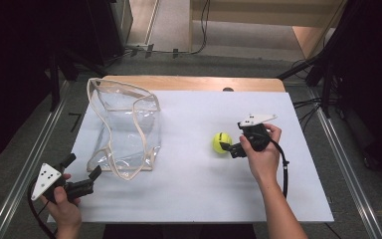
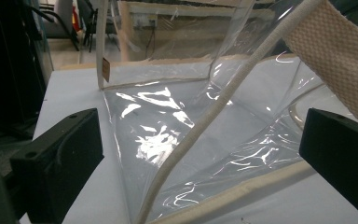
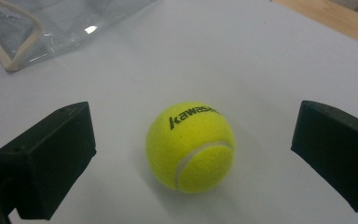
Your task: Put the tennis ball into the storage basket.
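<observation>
Your right gripper [image 1: 227, 146] sits spread wide just right of the ball [image 1: 221, 142], which lies on the white sheet [image 1: 194, 184] well right of the clear bag [image 1: 124, 127]. Your left gripper [image 1: 83, 167] is also spread, at the bag's near left corner, jaws not touching it.

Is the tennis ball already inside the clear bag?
No, the tennis ball lies on the white table between the open jaws of the right gripper, apart from the clear bag.
</observation>
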The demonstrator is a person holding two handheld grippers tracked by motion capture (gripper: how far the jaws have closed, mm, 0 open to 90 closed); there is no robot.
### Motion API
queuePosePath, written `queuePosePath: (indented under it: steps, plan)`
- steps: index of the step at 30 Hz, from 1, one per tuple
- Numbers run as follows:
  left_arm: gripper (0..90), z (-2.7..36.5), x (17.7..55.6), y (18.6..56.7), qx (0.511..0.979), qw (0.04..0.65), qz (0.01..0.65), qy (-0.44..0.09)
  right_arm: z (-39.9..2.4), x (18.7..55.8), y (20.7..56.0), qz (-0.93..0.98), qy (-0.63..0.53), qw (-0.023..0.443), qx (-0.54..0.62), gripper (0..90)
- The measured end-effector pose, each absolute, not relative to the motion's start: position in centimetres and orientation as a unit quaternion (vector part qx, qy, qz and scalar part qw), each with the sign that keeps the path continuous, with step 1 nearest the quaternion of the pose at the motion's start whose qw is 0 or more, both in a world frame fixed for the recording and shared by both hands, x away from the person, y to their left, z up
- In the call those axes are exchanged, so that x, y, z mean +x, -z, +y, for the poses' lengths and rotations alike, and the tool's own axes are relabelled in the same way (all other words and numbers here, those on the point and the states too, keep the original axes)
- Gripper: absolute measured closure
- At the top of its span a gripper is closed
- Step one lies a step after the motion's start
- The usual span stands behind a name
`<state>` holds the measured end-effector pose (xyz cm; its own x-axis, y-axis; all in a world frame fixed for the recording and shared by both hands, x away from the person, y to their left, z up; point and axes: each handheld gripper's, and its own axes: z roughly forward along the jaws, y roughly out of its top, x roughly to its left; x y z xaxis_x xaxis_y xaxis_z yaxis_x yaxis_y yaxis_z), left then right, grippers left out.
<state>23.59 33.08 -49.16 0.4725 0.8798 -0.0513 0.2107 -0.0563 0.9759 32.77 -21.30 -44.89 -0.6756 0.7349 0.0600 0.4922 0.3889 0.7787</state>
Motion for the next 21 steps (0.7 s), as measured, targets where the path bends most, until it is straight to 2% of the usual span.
queuePosePath:
  steps: [21]
  plan:
    - [0.0,33.1,23.6,49.2,0.659,0.55,0.413,-0.304,-20.0,34.9,46.7,0.846,-0.355,0.108,0.382,0.0]
